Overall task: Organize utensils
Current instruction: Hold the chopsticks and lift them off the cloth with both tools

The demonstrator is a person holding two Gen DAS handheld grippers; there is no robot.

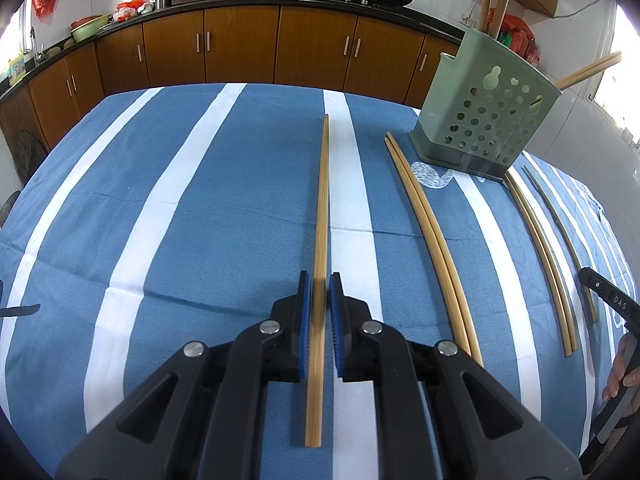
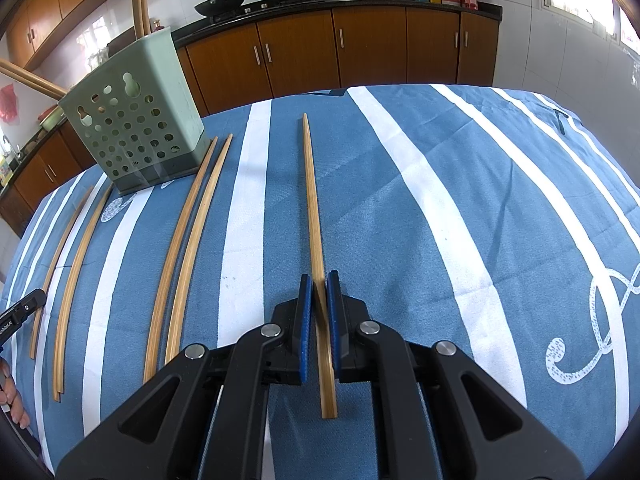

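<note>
In the left wrist view, my left gripper point(image 1: 319, 280) straddles a bamboo chopstick point(image 1: 322, 200) lying on the striped cloth; small gaps show between it and the blue pads. In the right wrist view, my right gripper point(image 2: 319, 280) has its pads closed on another bamboo chopstick point(image 2: 312, 200) that points away along the cloth. A green perforated utensil holder point(image 1: 486, 120) stands at the far right in the left view and at the far left in the right wrist view point(image 2: 136, 120), with chopsticks standing in it.
A pair of chopsticks point(image 1: 432, 236) lies right of the left gripper, and another pair point(image 1: 540, 256) and a dark thin one point(image 1: 560, 224) lie beyond. In the right view, pairs point(image 2: 188, 240) point(image 2: 76, 272) lie to the left. Kitchen cabinets point(image 1: 240, 44) stand behind the table.
</note>
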